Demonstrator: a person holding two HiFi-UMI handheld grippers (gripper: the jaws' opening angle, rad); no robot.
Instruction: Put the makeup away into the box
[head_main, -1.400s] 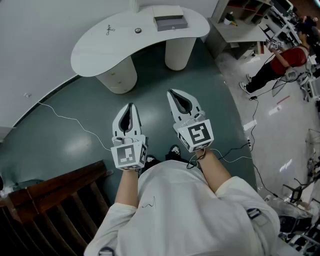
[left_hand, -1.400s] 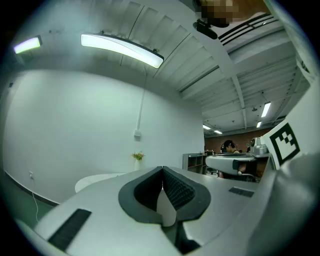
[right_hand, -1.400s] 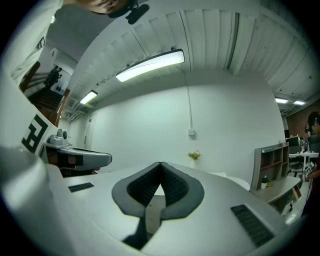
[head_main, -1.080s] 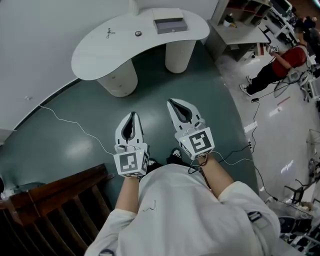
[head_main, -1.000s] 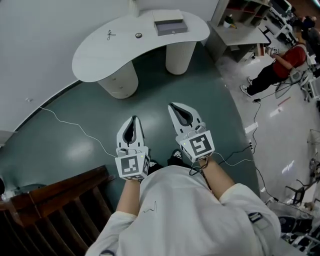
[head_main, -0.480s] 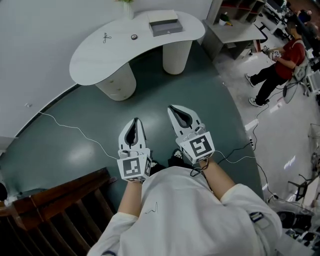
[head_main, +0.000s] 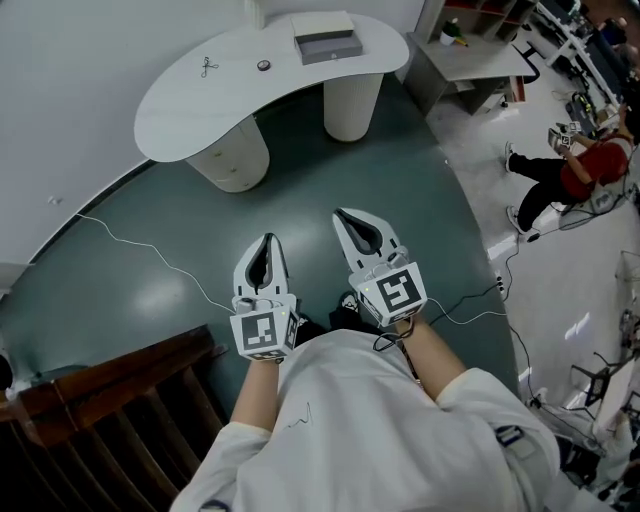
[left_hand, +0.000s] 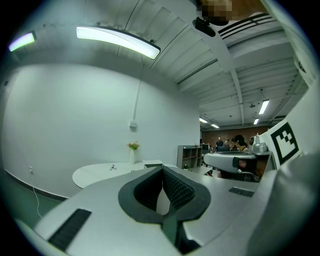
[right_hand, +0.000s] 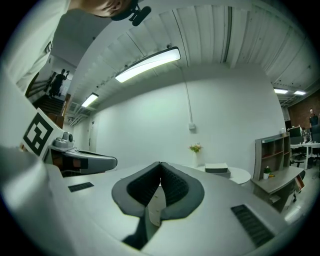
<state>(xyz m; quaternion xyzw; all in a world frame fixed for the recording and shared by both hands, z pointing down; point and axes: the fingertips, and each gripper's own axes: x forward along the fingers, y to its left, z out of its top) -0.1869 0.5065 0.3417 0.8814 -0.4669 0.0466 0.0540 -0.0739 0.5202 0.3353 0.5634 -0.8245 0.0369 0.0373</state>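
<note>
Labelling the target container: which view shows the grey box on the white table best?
Head view: the grey box is seen whole from above, at the right end of the white table. The right gripper view shows it small, side-on and far off. The left gripper view shows only a sliver of it above the left gripper.

Grey box, flat, on wht table
</note>
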